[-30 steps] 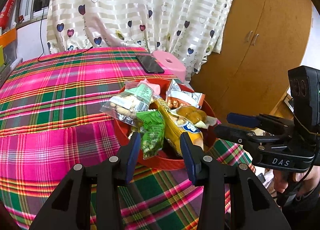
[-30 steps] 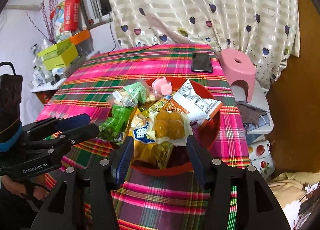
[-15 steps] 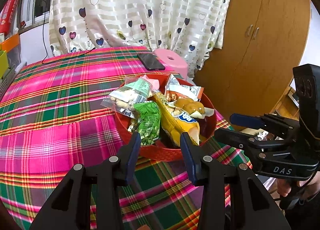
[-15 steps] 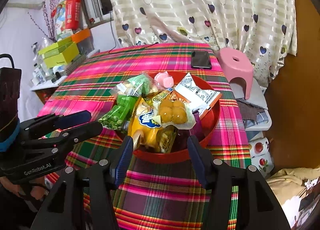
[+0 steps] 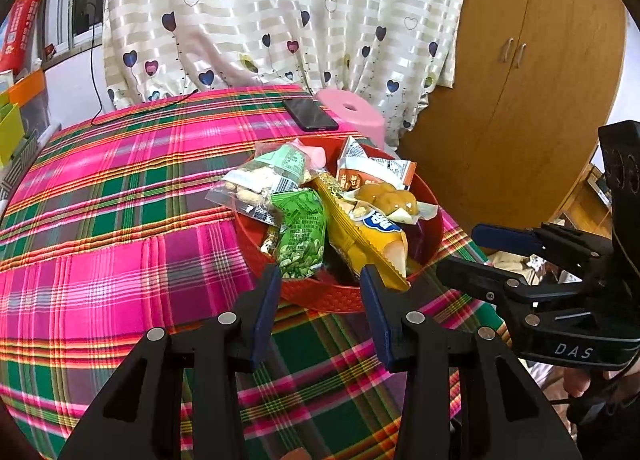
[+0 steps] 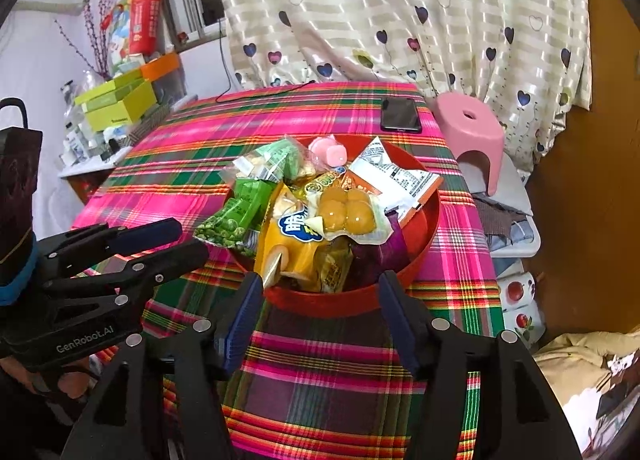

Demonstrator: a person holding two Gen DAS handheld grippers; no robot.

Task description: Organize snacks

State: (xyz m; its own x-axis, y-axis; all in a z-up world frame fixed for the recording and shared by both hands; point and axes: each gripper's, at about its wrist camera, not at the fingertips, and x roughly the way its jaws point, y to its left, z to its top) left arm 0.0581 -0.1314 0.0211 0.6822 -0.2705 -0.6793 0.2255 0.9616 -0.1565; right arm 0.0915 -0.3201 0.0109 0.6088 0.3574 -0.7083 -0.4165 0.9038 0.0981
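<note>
Bowl floor: hidden under the heaped snack packets.
Purple packet: mostly buried.
Packet print: too small to read.

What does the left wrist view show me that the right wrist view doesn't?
Only the left wrist view: the wooden cupboard doors and the right gripper, open and empty. Only the right wrist view: the side shelf with green boxes, the red bag at the window, and the left gripper, open. Both show the red bowl heaped with snack packets, the phone, the pink stool and the plaid tablecloth.
</note>
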